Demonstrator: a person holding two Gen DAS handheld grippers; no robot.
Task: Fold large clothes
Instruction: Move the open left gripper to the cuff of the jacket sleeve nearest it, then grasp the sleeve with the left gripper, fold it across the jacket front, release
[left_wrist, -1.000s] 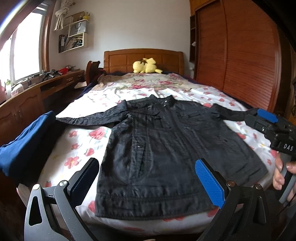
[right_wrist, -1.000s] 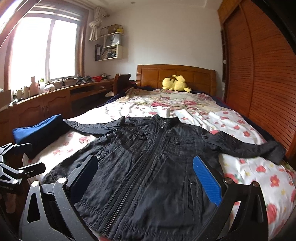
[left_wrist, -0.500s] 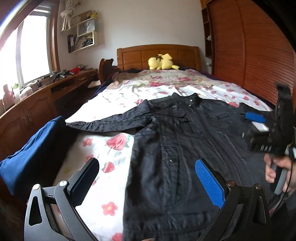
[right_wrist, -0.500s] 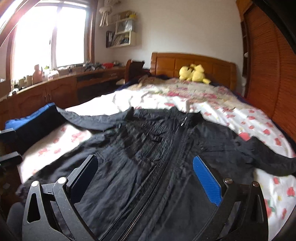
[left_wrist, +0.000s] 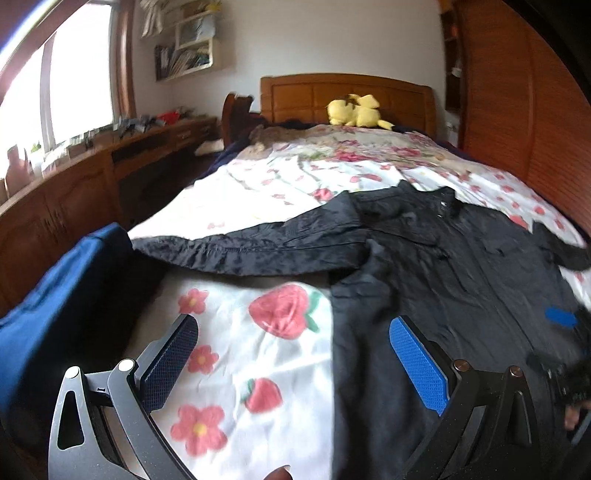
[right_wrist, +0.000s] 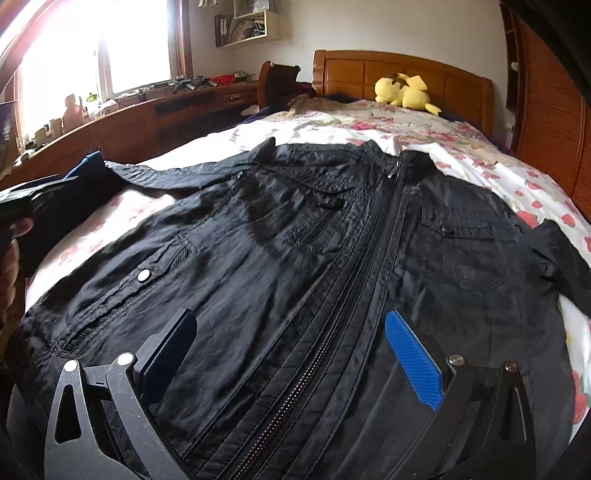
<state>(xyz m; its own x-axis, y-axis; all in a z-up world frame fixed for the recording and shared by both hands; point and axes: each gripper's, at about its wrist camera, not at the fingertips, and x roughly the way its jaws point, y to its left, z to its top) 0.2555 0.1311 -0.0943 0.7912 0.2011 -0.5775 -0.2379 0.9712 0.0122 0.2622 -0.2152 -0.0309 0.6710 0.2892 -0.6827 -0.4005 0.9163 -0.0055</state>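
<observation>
Left wrist view: the left gripper (left_wrist: 291, 363), jaws spread and empty, is dropping closer over the flowered sheet (left_wrist: 258, 354) beside the black jacket (left_wrist: 443, 280), nearing its side edge.

Right wrist view: the right gripper (right_wrist: 291, 354), also released, is closing in above the jacket's zipper (right_wrist: 332, 332); folding is likely about to begin.

black jacket (left_wrist: 443, 266), floral bed (left_wrist: 258, 362), gripper (left_wrist: 295, 362) agape
</observation>
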